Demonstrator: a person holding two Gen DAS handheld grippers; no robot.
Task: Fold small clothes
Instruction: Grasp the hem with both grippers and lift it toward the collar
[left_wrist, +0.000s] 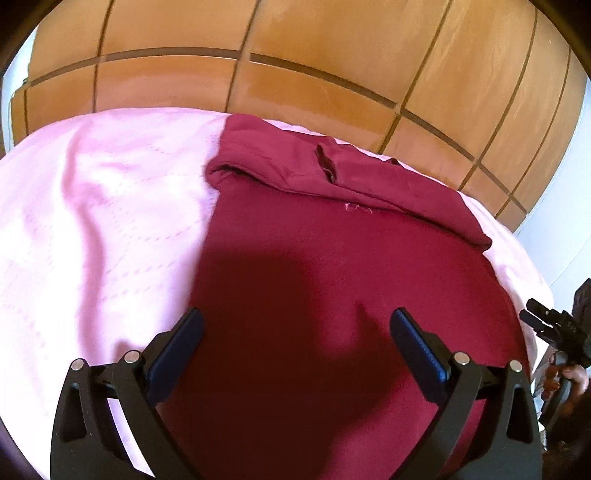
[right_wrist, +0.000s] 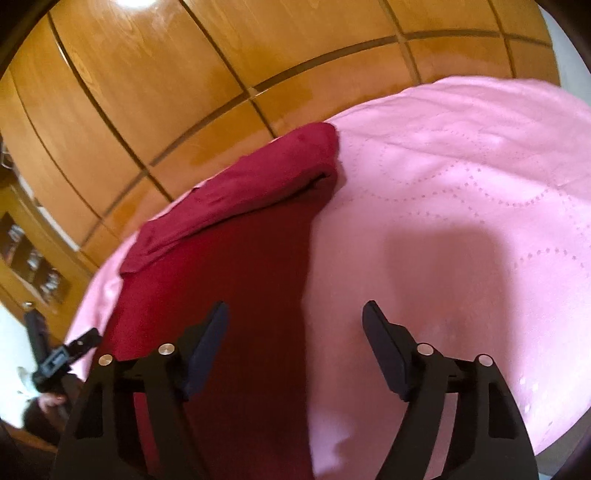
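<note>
Left wrist view: we saw the maroon garment (left_wrist: 332, 258) on the pink bedspread (left_wrist: 92, 221).
Long axis: 6 to 12 o'clock; folded edge at 12.
Left gripper (left_wrist: 295, 328): our jaws wide apart above the garment, holding nothing.
Right gripper (right_wrist: 295, 317): jaws parted, empty, over the garment's edge.

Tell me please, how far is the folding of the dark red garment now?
Partly done: the far part of the dark red garment is already turned over onto itself, leaving a folded band across its far end. Nothing is in hand: the left gripper and right gripper hover above it with jaws apart and empty. Still left: the long near part lies flat and unfolded on the pink bedspread.
</note>
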